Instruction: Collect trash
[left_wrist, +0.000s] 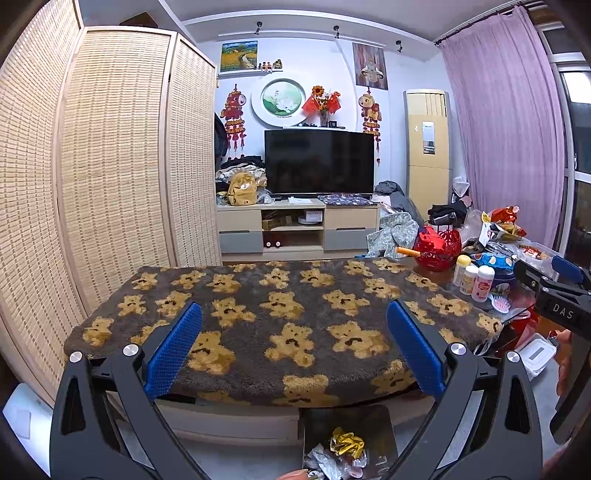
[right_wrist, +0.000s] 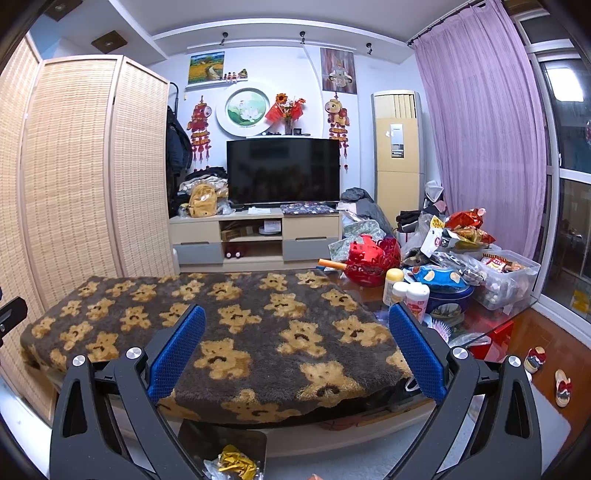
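Both hand-held grippers are hovering side by side over the near edge of the worktop (left_wrist: 295, 369), which is wearing a dark fleece cover patterned with tan teddy bears.

Left hand-held gripper (left_wrist: 294, 328): blue-padded fingers (left_wrist: 173, 354) are standing wide apart, released, carrying nothing. Right hand-held gripper (right_wrist: 297, 332): likewise spread wide, its blue pads (right_wrist: 417, 350) gripping nothing. The right tool's black body is also showing at the right edge of the left wrist view, with part of a hand (left_wrist: 563, 365) beside it.

Trash: a crumpled yellow wrapper (left_wrist: 347, 443) is lying with clear plastic scraps (left_wrist: 325, 461) in a dark bin (left_wrist: 376, 424) on the floor, below the worktop's front edge. The same yellow wad (right_wrist: 236, 461) is showing at the bottom of the right wrist view.

Right end of the worktop is crowded: a red basket (right_wrist: 373, 258), white bottles (right_wrist: 406, 295), a blue tin (right_wrist: 447, 299), a clear tub (right_wrist: 517, 280) of snack packets.

Beyond: a dark television (left_wrist: 319, 162) on a low cabinet, woven screens (left_wrist: 110, 147) on the left, a purple curtain (right_wrist: 480, 129) on the right.
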